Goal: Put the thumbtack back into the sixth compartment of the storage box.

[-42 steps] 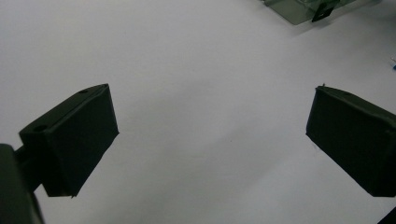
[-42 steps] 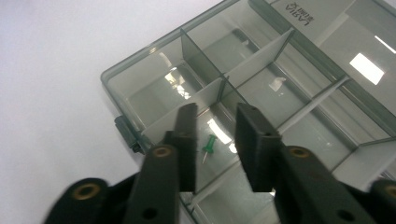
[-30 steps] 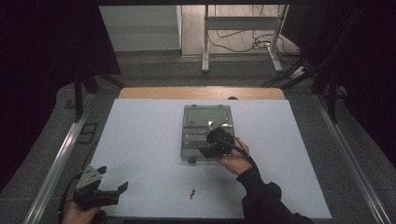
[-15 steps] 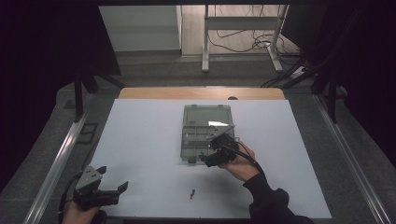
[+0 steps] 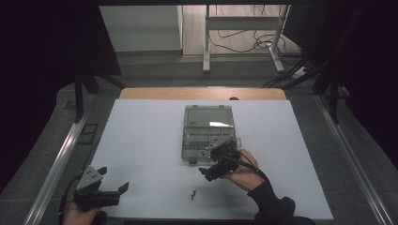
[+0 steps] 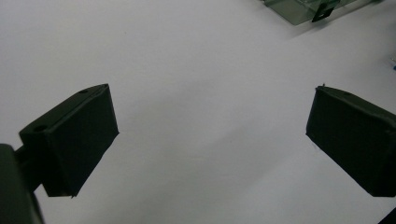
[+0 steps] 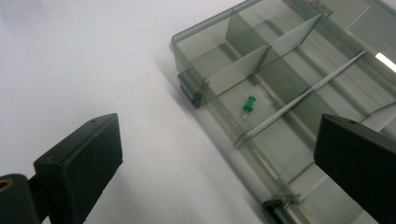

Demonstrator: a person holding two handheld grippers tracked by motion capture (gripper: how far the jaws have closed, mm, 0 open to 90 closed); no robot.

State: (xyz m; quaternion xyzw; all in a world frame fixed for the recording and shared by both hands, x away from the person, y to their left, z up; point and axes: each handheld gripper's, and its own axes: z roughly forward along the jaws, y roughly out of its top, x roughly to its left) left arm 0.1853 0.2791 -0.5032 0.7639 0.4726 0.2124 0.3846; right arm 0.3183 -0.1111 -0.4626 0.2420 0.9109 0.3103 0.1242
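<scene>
A clear plastic compartment box (image 5: pixel 208 133) lies open in the middle of the white table (image 5: pixel 141 140). In the right gripper view a green pushpin (image 7: pixel 249 105) rests in one of the front compartments of the box (image 7: pixel 280 88). My right gripper (image 5: pixel 210 165) hovers just off the box's near edge. Its jaws have just been opening and now stand wide apart (image 7: pixel 219 154) with nothing between them. Two small pins, one red and one blue (image 5: pixel 193 193), lie on the table in front of the box. My left gripper (image 5: pixel 113 179) sits open at the near left corner, empty (image 6: pixel 210 140).
The box's near corner (image 6: pixel 299 9) peeks in at the top of the left gripper view. A wooden strip (image 5: pixel 202 93) borders the table's far edge. Metal rails (image 5: pixel 56 164) run along both sides. Beyond are a stand's legs and floor cables (image 5: pixel 244 42).
My right gripper has drawn back from the box toward the person, and its jaws have spread apart. The left gripper has stayed put.
</scene>
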